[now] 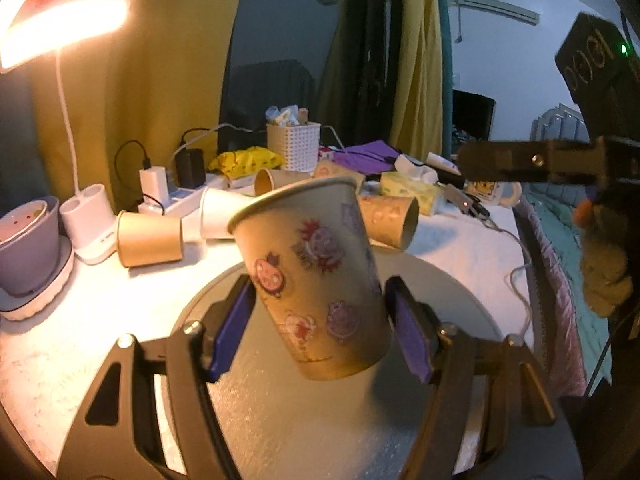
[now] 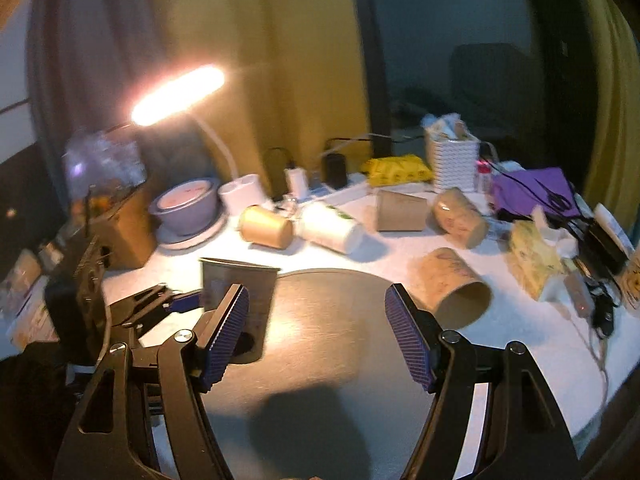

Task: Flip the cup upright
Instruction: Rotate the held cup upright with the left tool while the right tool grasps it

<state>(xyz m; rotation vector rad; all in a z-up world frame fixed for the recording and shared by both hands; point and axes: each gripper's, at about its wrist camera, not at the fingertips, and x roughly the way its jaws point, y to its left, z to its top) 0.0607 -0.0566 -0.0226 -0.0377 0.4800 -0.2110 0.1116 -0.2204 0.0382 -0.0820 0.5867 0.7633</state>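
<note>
A paper cup with cartoon stickers [image 1: 316, 280] stands mouth up, tilted, on a round grey mat [image 1: 320, 420]. My left gripper [image 1: 320, 320] has its blue pads on both sides of the cup's lower half, shut on it. In the right wrist view the same cup [image 2: 236, 292] shows at the mat's left edge with the left gripper [image 2: 176, 304] beside it. My right gripper [image 2: 316, 332] is open and empty above the mat [image 2: 332, 320]. The right gripper's body also shows at the right of the left wrist view [image 1: 540, 164].
Several paper cups lie on their sides behind the mat, one brown [image 1: 150, 238], one white [image 2: 332, 230], one near the mat's right edge [image 2: 456, 288]. A lit desk lamp [image 2: 180, 94], a purple bowl [image 2: 186, 204], a white basket [image 2: 452, 160], a tissue pack [image 2: 536, 256] and cables line the back and right.
</note>
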